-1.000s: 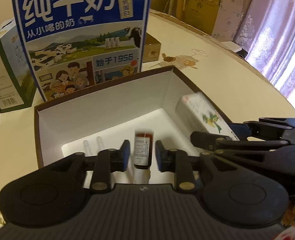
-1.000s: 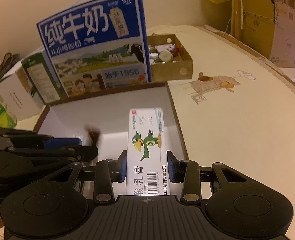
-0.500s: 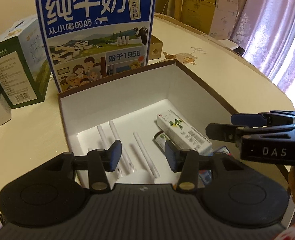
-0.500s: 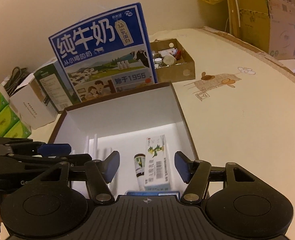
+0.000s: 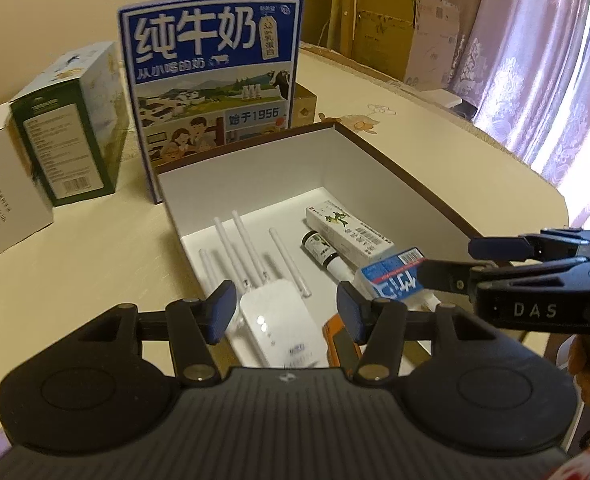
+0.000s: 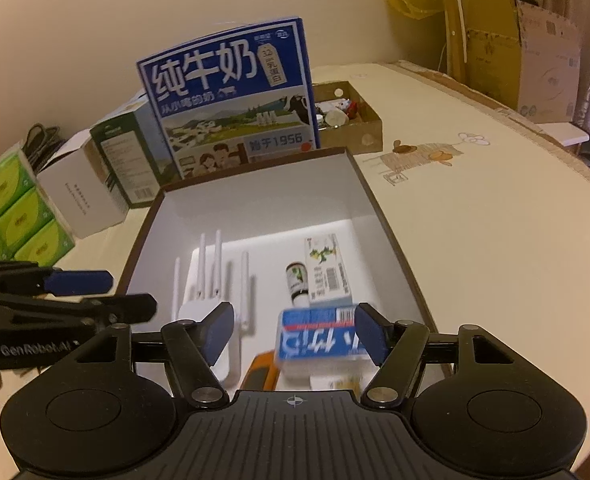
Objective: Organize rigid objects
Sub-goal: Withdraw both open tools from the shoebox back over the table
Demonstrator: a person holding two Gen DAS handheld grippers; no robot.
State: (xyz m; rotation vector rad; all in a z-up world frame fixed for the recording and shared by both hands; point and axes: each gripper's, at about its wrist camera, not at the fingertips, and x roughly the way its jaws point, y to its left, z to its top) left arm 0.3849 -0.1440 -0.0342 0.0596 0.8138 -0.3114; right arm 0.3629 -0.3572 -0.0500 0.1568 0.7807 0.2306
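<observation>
An open box with white walls and a brown rim [image 5: 415, 184] [image 6: 391, 232] holds a white router [image 5: 275, 320] [image 6: 199, 308] with antennas, a small brown bottle [image 5: 323, 252] [image 6: 297, 280], a white ointment carton [image 5: 347, 228] [image 6: 327, 268] with a green bird, a blue-and-white carton [image 5: 395, 276] [image 6: 315, 332] and an orange item [image 5: 339, 340] [image 6: 263, 372]. My left gripper [image 5: 287, 312] [image 6: 127, 294] hovers above the box's near end, jaws opening, nothing pressed between them. Beside it my right gripper [image 6: 294, 332] [image 5: 471, 262] hangs over the blue-and-white carton, jaws opening, touching nothing.
A tall blue milk case [image 5: 211, 80] stands right behind the box. A green carton [image 5: 67, 140] and a white carton [image 5: 3, 200] sit to the left, with green tissue packs [image 6: 11, 208]. A small cardboard tray [image 6: 347, 120] of oddments is at the back; large cardboard boxes [image 6: 515, 60] stand beyond the table.
The left gripper let go of the brown bottle and the right let go of the ointment carton; both now lie in the box. Both grippers opened and drew back and upward.
</observation>
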